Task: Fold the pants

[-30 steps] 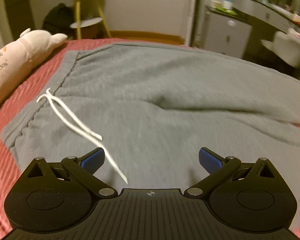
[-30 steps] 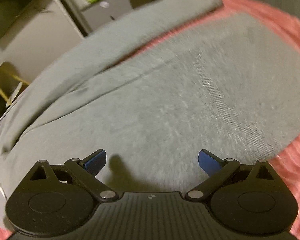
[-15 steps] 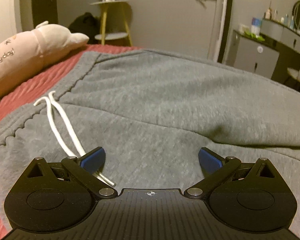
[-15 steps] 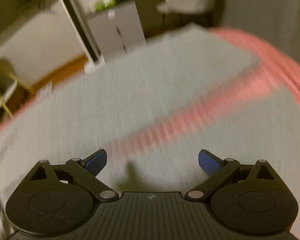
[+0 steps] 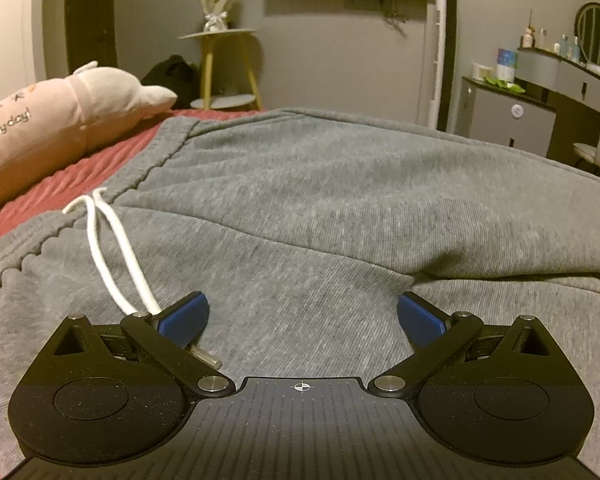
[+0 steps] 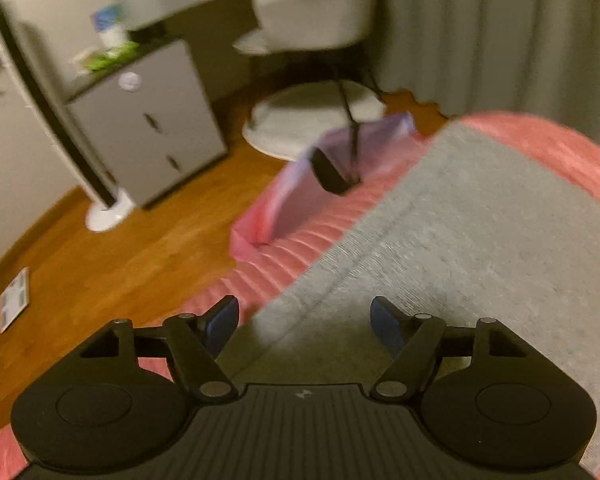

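Note:
Grey sweatpants (image 5: 320, 184) lie spread flat on a red ribbed bedspread (image 5: 80, 168). Their waistband is at the left, with a white drawstring (image 5: 116, 252) trailing toward my left finger. My left gripper (image 5: 302, 318) is open and empty, low over the fabric near the crotch fold. In the right wrist view a grey pant leg (image 6: 480, 240) reaches the bed's end. My right gripper (image 6: 304, 320) is open and empty, over the leg's left edge beside the bedspread (image 6: 284, 256).
A pink plush pillow (image 5: 60, 112) lies on the bed at the left. A stool with a bouquet (image 5: 216, 40) stands behind it. Beyond the bed's end are wood floor (image 6: 120, 264), a grey cabinet (image 6: 148, 120), a white chair (image 6: 312, 16) and a curtain (image 6: 500, 32).
My left gripper has dropped lower and closer to the pants near the drawstring. My right gripper has swept along the leg to its end at the bed's edge. Both stay open.

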